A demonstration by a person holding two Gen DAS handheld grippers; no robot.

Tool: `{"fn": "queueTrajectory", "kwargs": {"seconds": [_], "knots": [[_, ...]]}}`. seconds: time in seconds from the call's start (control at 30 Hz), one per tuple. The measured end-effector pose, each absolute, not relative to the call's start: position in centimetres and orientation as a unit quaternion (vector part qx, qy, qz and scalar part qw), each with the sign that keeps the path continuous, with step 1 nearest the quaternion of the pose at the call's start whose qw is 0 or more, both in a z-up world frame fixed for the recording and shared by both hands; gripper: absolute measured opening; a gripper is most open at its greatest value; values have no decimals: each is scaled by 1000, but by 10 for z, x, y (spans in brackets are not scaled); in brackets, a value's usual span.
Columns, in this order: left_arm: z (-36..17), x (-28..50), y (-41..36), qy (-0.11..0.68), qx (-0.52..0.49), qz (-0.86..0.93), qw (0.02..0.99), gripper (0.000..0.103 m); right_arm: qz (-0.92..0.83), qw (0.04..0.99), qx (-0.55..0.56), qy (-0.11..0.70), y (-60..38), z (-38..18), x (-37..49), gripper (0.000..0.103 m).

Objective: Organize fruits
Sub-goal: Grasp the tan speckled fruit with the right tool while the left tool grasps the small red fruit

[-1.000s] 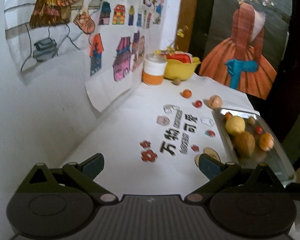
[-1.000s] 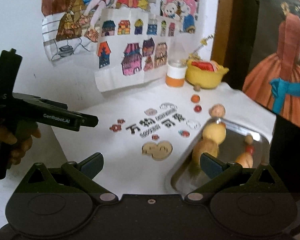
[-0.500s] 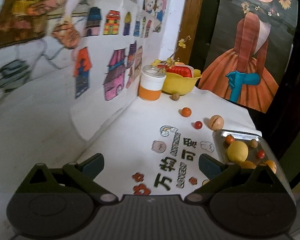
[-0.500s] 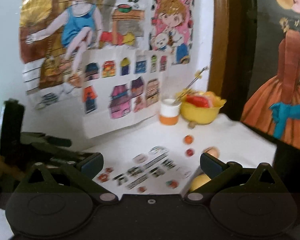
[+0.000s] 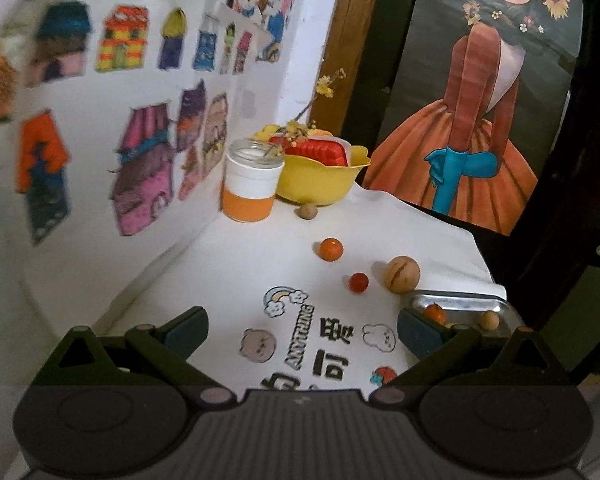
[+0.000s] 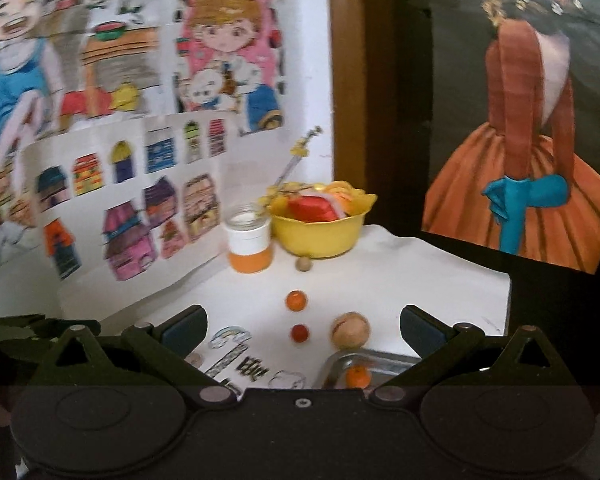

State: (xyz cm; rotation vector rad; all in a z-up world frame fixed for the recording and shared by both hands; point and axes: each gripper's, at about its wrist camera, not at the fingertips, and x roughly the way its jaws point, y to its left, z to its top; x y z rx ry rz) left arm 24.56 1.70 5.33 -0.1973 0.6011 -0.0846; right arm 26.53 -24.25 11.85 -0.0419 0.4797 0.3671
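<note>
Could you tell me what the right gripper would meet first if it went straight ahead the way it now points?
Probably the small red fruit, centred between the open jaws of the right gripper, with the orange fruit behind it. Depth is unclear; it may pass above them toward the yellow bowl.

Tray (image 5: 460,303) mostly hidden behind right finger (image 5: 416,330); wall drawings (image 5: 60,80) blurred at left; bowl (image 6: 320,236) contents unclear.

- One metal tray (image 5: 460,303), holding two small fruits in view: one orange (image 5: 434,312), one tan (image 5: 490,320);
- Four loose fruits on the surface (image 5: 228,280): one orange ball (image 5: 331,249), one red ball (image 5: 358,282), one tan striped ball (image 5: 403,274), one small brown ball (image 5: 307,211);
- One yellow bowl (image 5: 320,184);
- One orange-and-white jar (image 5: 252,180)
</note>
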Motion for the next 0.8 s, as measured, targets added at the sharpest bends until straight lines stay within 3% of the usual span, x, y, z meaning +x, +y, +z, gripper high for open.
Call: {"fn": "queueTrajectory", "kwargs": {"seconds": [0.2, 0.5, 0.8], "knots": [[32, 284, 6, 314, -104, -55, 942, 102, 158, 952, -2, 262, -259, 90, 309, 102], [13, 332, -24, 308, -18, -92, 947, 102, 182, 925, 44, 329, -266, 56, 376, 102], [-9, 369, -34, 308, 5, -120, 944, 102, 193, 908, 36, 370, -249, 27, 429, 90]]}}
